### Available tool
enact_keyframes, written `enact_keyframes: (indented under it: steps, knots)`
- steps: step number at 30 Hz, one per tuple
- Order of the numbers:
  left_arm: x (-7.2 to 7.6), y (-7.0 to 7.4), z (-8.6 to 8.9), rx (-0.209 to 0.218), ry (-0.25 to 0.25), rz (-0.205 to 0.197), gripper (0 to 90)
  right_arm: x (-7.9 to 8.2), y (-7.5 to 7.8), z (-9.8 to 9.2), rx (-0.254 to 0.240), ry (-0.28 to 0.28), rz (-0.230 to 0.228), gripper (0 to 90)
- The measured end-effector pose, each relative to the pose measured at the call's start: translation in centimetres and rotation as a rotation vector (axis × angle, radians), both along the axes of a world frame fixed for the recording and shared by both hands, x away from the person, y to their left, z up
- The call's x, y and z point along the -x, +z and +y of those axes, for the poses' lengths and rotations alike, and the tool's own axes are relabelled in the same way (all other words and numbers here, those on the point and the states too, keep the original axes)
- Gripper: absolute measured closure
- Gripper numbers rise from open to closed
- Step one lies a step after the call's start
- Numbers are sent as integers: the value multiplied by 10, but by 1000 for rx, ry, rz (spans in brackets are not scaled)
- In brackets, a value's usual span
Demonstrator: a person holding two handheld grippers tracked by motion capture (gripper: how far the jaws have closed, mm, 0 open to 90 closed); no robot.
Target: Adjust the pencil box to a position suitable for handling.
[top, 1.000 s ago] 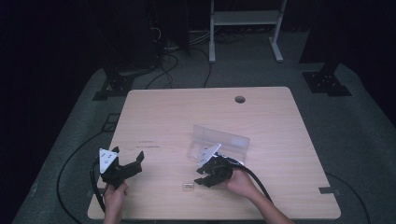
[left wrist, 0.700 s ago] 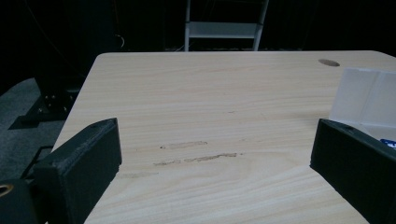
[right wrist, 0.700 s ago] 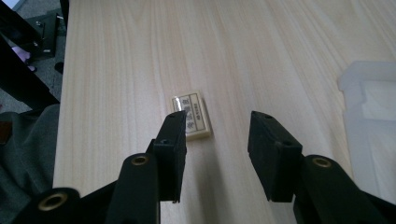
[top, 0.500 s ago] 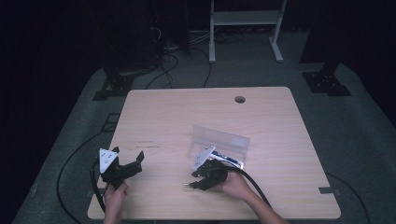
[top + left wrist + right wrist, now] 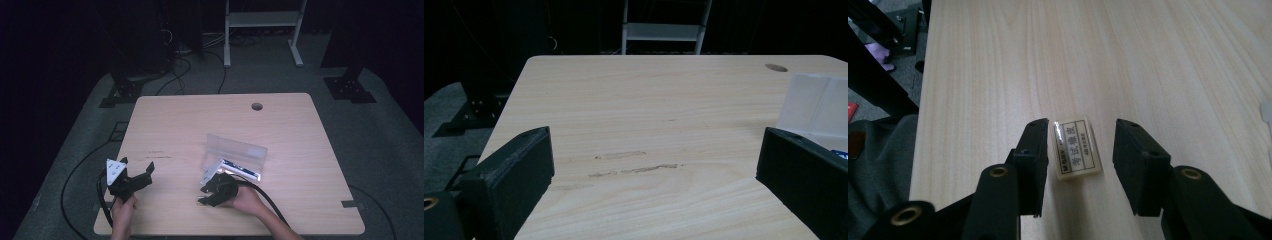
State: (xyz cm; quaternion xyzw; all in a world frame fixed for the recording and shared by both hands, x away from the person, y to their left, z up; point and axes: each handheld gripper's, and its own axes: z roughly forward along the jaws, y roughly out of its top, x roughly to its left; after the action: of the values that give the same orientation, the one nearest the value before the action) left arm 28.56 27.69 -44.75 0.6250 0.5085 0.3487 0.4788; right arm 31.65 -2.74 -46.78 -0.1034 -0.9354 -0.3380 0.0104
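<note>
A small cream eraser [image 5: 1077, 147] with a printed label lies flat on the wooden table [image 5: 200, 120] near its front edge. My right gripper [image 5: 204, 196] reaches down over it, open, one jaw on each side [image 5: 1081, 125]. The left jaw is nearly against the eraser and the right jaw stands a gap away. My left gripper [image 5: 136, 167] is held at the front left of the table, open wide with nothing between its jaws [image 5: 654, 175].
A clear plastic case [image 5: 237, 155] with a blue and white item [image 5: 240, 169] in it lies just behind my right gripper; its edge shows in the left gripper view [image 5: 819, 107]. A cable hole [image 5: 257, 106] sits near the table's far edge.
My right gripper has moved a little left and toward the front edge, and its jaws now straddle the eraser that lay just left of them. The left gripper has stayed put.
</note>
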Motion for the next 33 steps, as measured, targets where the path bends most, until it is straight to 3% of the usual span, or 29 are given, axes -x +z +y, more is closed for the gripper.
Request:
enact_keyframes:
  steps: [8,33]
  knots:
    - [0,0,0,5,2,-3,11,0,-5,4,29,14,-8,586]
    - [0,0,1,6,2,-3,11,2,-8,8,26,34,-19,678]
